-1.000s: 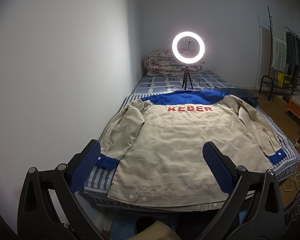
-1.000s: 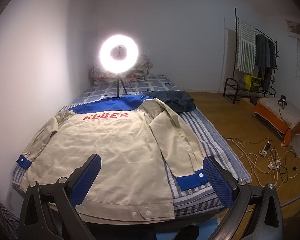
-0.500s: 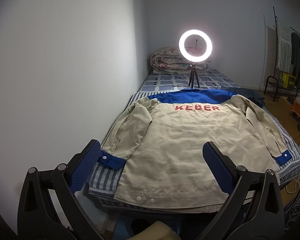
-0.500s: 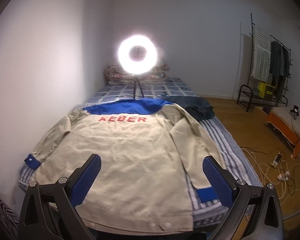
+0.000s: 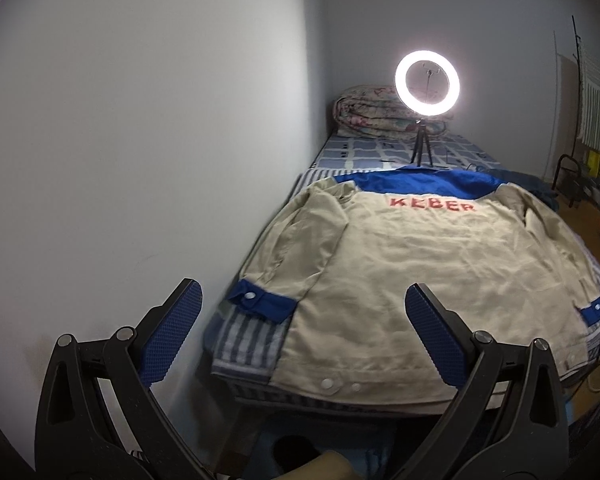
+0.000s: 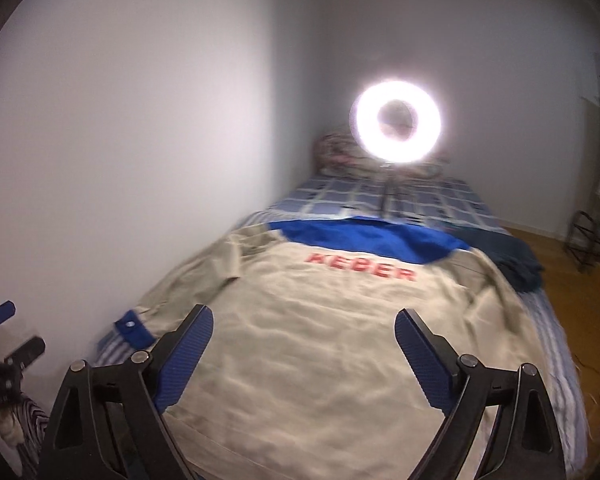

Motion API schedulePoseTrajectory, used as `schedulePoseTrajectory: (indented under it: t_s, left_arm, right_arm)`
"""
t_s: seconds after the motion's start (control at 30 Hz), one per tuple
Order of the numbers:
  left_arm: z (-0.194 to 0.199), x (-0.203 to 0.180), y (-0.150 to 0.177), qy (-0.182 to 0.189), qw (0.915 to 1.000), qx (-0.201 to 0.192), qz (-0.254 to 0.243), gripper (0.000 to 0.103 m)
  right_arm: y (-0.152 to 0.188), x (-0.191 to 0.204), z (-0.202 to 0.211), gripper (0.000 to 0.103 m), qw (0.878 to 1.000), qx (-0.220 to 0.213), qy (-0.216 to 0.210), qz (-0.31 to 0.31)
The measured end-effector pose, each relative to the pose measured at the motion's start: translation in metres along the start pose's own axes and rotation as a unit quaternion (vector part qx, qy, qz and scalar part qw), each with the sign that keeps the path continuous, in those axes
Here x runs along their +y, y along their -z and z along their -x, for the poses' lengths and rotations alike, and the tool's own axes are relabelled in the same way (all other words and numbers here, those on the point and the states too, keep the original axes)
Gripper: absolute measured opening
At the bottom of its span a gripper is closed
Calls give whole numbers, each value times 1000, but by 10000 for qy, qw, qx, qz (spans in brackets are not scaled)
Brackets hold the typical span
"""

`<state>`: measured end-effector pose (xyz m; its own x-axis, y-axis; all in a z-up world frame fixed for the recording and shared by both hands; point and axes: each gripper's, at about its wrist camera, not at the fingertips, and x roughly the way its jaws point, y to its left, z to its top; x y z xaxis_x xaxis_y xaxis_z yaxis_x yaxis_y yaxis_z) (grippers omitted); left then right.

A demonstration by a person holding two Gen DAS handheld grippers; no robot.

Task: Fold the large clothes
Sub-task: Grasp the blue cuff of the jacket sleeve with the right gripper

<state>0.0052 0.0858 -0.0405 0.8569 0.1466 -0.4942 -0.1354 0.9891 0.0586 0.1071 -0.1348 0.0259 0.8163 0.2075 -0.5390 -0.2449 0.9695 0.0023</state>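
Observation:
A beige jacket (image 5: pixel 428 272) with a blue yoke, blue cuffs and red "KEBER" lettering lies spread back-up on the bed; it also shows in the right wrist view (image 6: pixel 340 344). Its left sleeve ends in a blue cuff (image 5: pixel 260 300) near the bed's left edge, also seen in the right wrist view (image 6: pixel 134 330). The right cuff (image 5: pixel 594 308) lies at the right edge. My left gripper (image 5: pixel 300 312) is open and empty, held above the near left hem. My right gripper (image 6: pixel 302 340) is open and empty above the jacket's lower back.
The striped bed (image 5: pixel 244 344) runs along a white wall (image 5: pixel 140 160). A lit ring light (image 5: pixel 427 83) on a small tripod stands behind the jacket, before a rolled quilt (image 5: pixel 364 112). A dark garment (image 6: pixel 512 256) lies at the right. A clothes rack (image 5: pixel 588 120) stands far right.
Both grippers swung left and came a little closer to the jacket; the wall fills more of each view. The right view is blurred by motion. Jaws stay open.

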Motion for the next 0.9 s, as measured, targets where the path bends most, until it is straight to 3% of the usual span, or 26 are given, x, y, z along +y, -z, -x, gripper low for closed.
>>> schedulePoseTrajectory:
  t_s: [0.17,0.33,0.6,0.7,0.9]
  left_arm:
    - [-2,8,11,48,9999,106,50,102]
    - [-6,15,21,54,9997,218,62,93]
    - [-13,34,43,99,9970,686,348,77]
    - [-9,42,45,103,9959,733,520,71]
    - [-1,63,52,-25,9941,742,790,71]
  right_arm:
    - [-10,38,-45,81,9971,240,-648,319]
    - [-15,78,-84,74,9880,517,-1301,656]
    - [-2,162,-157,61,9481,1321,-2654,1152]
    - [8,189,-181,57,9346,1636,-2918,1208]
    - [40,252,-227,57,9107,2020,-3257,1543]
